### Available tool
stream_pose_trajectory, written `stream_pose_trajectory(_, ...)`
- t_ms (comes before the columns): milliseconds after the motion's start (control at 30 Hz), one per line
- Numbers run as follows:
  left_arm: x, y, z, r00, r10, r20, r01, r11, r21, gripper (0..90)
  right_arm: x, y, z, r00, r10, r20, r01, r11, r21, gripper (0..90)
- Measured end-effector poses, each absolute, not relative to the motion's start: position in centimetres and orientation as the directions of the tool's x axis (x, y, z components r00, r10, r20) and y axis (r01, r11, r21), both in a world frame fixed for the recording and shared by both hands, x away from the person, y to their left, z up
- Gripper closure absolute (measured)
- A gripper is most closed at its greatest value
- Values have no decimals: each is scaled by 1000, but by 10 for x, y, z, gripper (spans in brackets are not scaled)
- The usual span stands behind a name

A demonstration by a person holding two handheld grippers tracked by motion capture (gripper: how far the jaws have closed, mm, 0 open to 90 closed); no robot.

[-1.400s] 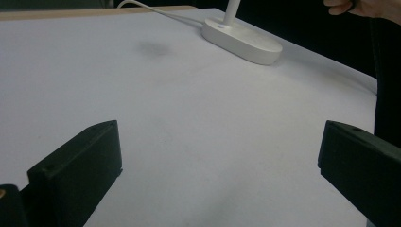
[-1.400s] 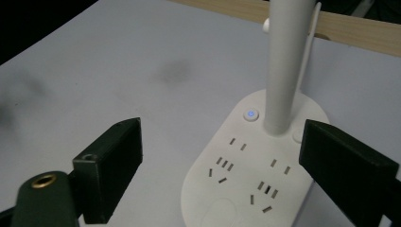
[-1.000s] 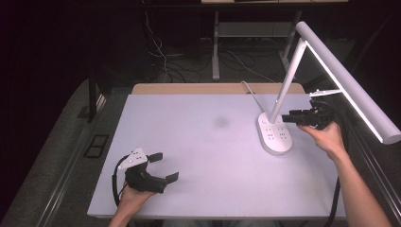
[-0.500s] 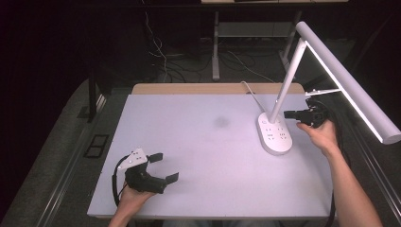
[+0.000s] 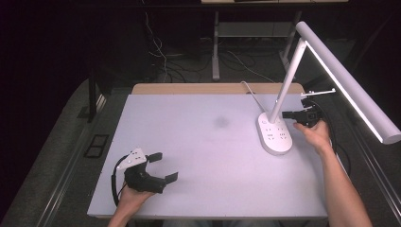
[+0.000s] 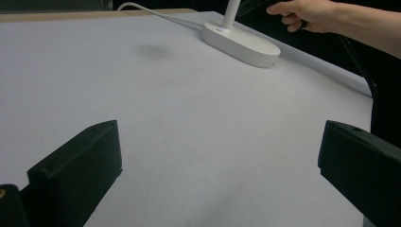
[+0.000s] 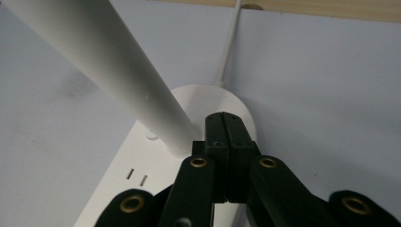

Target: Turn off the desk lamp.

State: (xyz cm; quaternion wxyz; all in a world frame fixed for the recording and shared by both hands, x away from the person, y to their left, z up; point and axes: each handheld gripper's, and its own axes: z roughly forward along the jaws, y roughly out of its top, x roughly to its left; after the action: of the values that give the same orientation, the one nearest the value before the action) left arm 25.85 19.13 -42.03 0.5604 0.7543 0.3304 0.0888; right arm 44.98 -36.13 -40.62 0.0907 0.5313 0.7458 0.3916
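In the high view, the white desk lamp (image 5: 276, 135) stood at the right side of the pale worktop (image 5: 208, 156), its oval base near the right edge and its cord running to the far edge. The stem leaned up and away to the right, and the long lit head reached out past the right edge of the worktop. The right tool (image 5: 289, 114) hung just beside the foot of the stem, above the far end of the base, with its jaws pressed together and nothing between them; they had just been closing. The right forearm ran along the right edge. The left tool (image 5: 163, 166) rested near the front left corner, its jaws spread wide and holding nothing. Between the two lay a broad bare stretch of worktop with only a faint dark smudge (image 5: 221, 122) near the middle, so most of the surface stood open for moving.

In the left gripper view, the two black jaws stood far apart at the bottom corners, low over the bare surface. The lamp base sat well ahead by the far right edge, with the right hand (image 6: 307, 14) just behind it.

In the right gripper view, the closed jaws met in a single seam just beside the stem (image 7: 108, 71), over the rounded end of the base. Whether the tips touched the base could not be told. The cord (image 7: 229, 45) ran off toward the wooden far edge (image 7: 331, 9).
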Motion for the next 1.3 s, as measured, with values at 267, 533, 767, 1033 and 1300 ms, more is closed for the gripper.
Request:
stream_pose_trajectory(267, 259, 193, -420, 764, 600, -236, 400, -153, 904, 0, 455, -355, -415, -418, 858, 300, 744, 134, 654, 900)
stream_pose_trajectory(533, 259, 193, -420, 766, 600, -232, 398, -159, 903, 0, 457, -348, -422, -422, 864, 274, 740, 153, 655, 900)
stream_pose_trajectory(767, 258, 191, -420, 769, 595, -231, 397, -162, 903, 0, 456, -352, -427, -401, 859, 318, 750, 108, 652, 900)
stream_pose_trajectory(1033, 258, 191, -420, 772, 593, -230, 397, -165, 903, 0, 455, -347, -424, -398, 874, 277, 743, 130, 657, 900)
stream_pose_trajectory(1300, 258, 190, -420, 773, 591, -233, 397, -164, 903, 0, 455, -348, -423, -393, 874, 286, 747, 122, 653, 900)
